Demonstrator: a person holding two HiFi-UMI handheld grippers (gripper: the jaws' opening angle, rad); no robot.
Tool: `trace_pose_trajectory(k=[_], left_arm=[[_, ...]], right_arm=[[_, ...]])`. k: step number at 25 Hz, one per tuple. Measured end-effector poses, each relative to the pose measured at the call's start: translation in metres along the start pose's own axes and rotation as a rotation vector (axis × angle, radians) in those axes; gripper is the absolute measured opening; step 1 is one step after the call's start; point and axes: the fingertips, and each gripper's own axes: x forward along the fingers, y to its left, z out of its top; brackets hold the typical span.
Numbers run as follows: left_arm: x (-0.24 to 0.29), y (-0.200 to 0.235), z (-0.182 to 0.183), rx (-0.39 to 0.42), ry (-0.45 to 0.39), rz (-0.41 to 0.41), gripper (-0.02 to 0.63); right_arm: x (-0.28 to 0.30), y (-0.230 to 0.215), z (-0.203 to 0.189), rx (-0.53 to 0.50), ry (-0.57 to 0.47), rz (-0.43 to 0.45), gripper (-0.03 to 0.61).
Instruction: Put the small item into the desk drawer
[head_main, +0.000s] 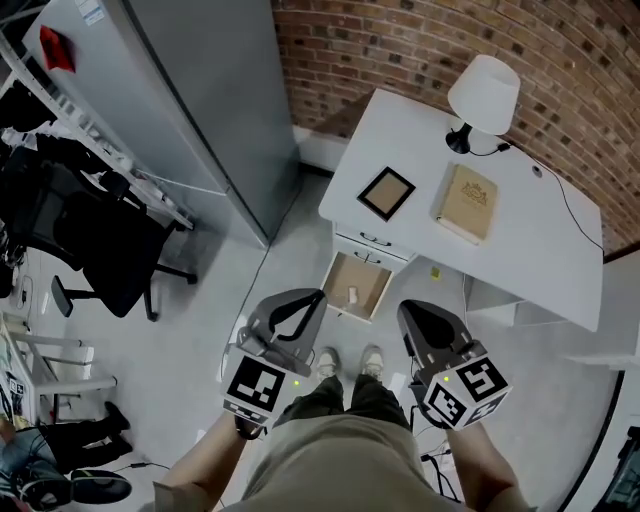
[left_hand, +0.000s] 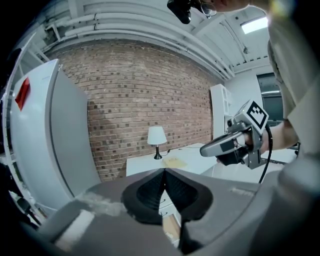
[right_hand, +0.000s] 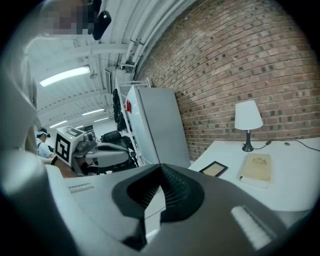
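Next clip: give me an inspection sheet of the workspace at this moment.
Surface: white desk, mostly bare.
Job's things: drawer open; small white item lying inside it.
Clutter: lamp, picture frame and book on the desk.
Grippers: left gripper and right gripper both shut, empty, held short of the drawer.
Cables: lamp cable lies across the desk.
Surroundings: brick wall, grey cabinet, office chair.

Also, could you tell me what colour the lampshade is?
The lampshade is white; head view shows it best.
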Motion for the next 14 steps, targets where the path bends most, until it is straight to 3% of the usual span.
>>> trace_pose_trajectory(k=[14], left_arm=[[-0.008,0.015,0.002,-0.041,-0.018,0.039,0.003]], right_arm=[[0.002,-0.002,0.001,0.026,0.011,0.002,0.003]])
